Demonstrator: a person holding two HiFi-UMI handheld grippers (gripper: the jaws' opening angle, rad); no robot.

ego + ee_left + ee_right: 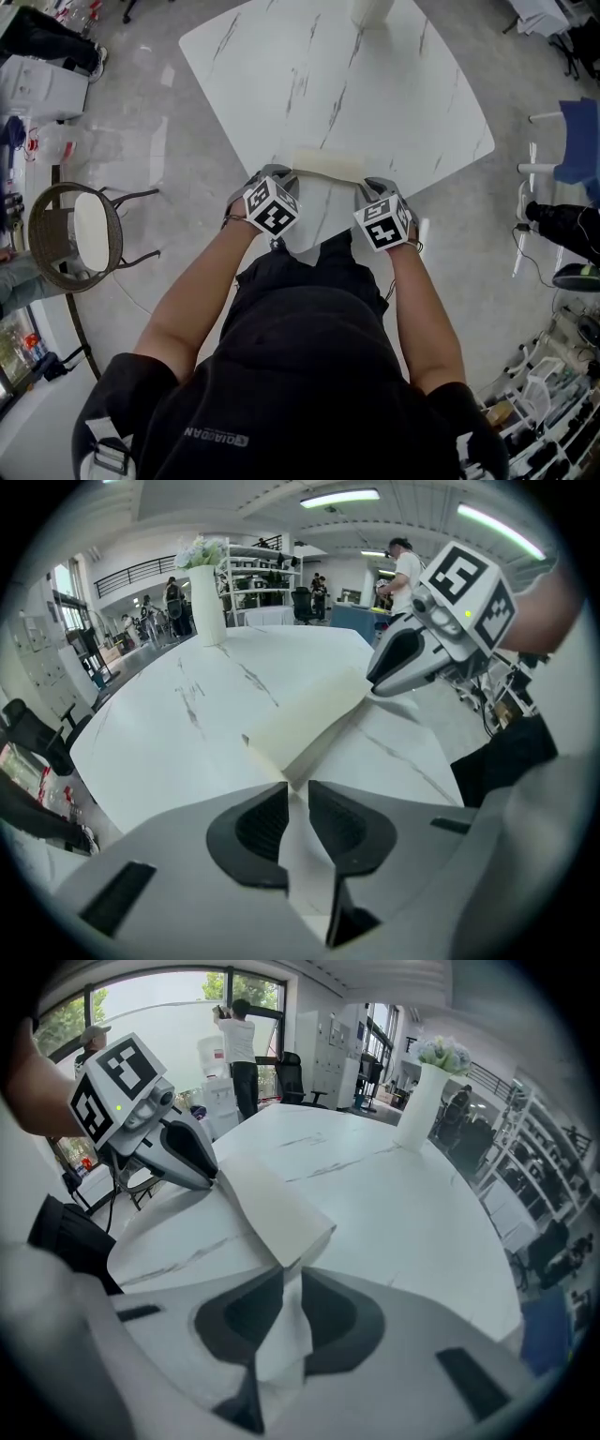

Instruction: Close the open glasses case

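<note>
A cream glasses case (326,164) lies across the near corner of the white marble table (375,94), with a gripper at each end. In the left gripper view the case (305,724) runs from my left gripper (298,794) toward the right gripper (375,684). The left jaws stand nearly together with a pale flap of the case between them. In the right gripper view the case (272,1208) runs from my right gripper (292,1279) to the left gripper (211,1178). A white flap sits pinched between the right jaws too. The case's inside is hidden.
A tall white vase (370,11) with flowers stands at the table's far side. A wicker chair (70,234) is on the floor to the left. The table edge runs just under both grippers, close to the person's body. People and shelves stand in the background.
</note>
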